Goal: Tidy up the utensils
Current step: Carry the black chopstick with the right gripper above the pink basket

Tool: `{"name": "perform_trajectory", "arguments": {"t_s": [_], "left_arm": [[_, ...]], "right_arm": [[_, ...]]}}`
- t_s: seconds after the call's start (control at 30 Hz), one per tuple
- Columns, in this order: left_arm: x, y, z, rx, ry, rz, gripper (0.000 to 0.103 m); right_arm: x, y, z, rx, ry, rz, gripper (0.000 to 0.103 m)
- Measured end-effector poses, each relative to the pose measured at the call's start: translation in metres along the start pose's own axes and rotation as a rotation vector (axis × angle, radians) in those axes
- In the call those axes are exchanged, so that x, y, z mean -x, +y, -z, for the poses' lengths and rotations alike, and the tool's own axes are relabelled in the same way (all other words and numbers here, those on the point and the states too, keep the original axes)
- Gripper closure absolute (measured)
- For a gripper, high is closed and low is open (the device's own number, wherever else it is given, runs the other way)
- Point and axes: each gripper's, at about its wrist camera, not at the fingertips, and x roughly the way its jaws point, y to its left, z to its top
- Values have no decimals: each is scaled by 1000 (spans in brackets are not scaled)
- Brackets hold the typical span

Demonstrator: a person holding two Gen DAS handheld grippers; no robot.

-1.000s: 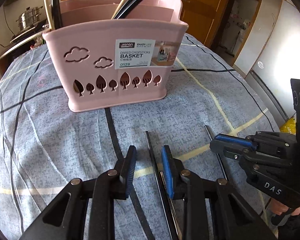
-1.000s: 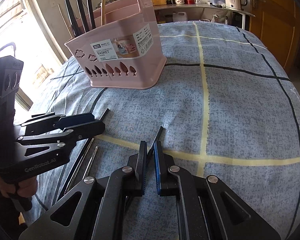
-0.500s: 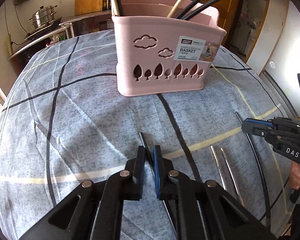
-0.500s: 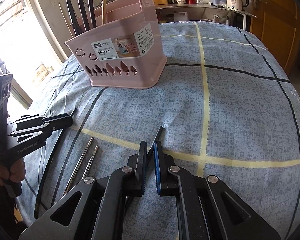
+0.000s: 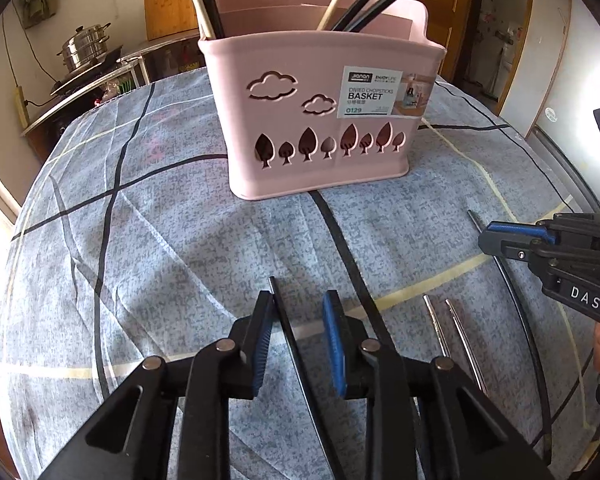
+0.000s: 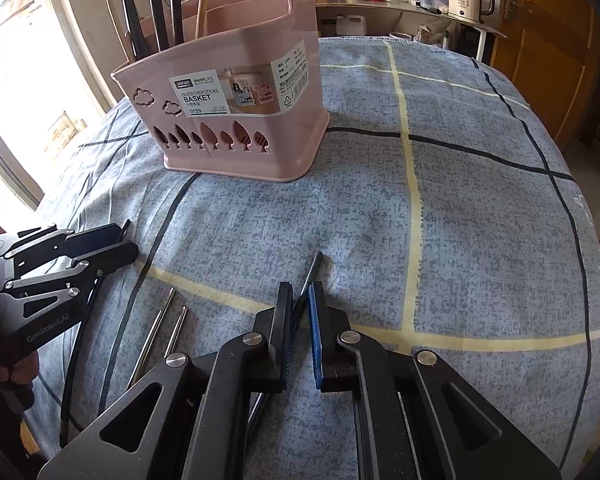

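A thin black chopstick [image 5: 288, 328] is seen lying on the blue checked cloth of the counter [image 5: 172, 248], between the spread fingers of the left hand-held gripper [image 5: 298, 342], its long axis aimed at the pink plastic basket [image 5: 320, 120] ahead. A second black chopstick [image 6: 312, 276] is pinched by the right hand-held gripper [image 6: 299, 338], nearer the counter's front edge.

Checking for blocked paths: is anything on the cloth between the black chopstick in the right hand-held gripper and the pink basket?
Nothing visible: only bare cloth lies between the black chopstick in the right hand-held gripper and the pink basket.
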Motion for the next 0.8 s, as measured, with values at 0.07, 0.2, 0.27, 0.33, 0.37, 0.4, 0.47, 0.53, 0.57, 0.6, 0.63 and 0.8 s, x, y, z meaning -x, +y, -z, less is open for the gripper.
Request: {"name": "perform_trajectory", "arguments": {"t_s": [0.07, 0.2, 0.27, 0.33, 0.37, 0.4, 0.47, 0.53, 0.57, 0.6, 0.63, 0.8], "left_arm": [[0, 0, 0, 2, -3, 2, 90], [1, 4, 0, 33, -3, 17, 96], [3, 5, -1, 48, -4, 29, 97], [10, 7, -3, 57, -18, 44, 98], [15, 7, -5, 56, -30, 47, 98], [21, 7, -7, 55, -45, 52, 98], [36, 7, -14, 53, -80, 63, 98], [54, 7, -22, 45, -122, 67, 98], [64, 7, -26, 39, -145, 66, 98], [74, 8, -30, 34, -168, 66, 98], [84, 8, -34, 29, -193, 64, 98], [135, 13, -55, 3, -320, 51, 98]], "right_arm": [[0, 2, 0, 6, -2, 2, 95], [2, 1, 0, -1, -12, -17, 96], [5, 2, 1, 0, -24, -25, 96], [12, 4, 0, 6, -47, -37, 96], [18, 5, -1, 9, -62, -41, 96], [23, 6, -3, 13, -78, -44, 97], [36, 8, -8, 19, -116, -52, 97], [51, 9, -13, 25, -157, -56, 97], [59, 9, -16, 27, -179, -56, 97], [67, 9, -19, 28, -200, -58, 98], [75, 9, -22, 29, -223, -59, 98], [122, 11, -37, 38, -354, -52, 99]]}}
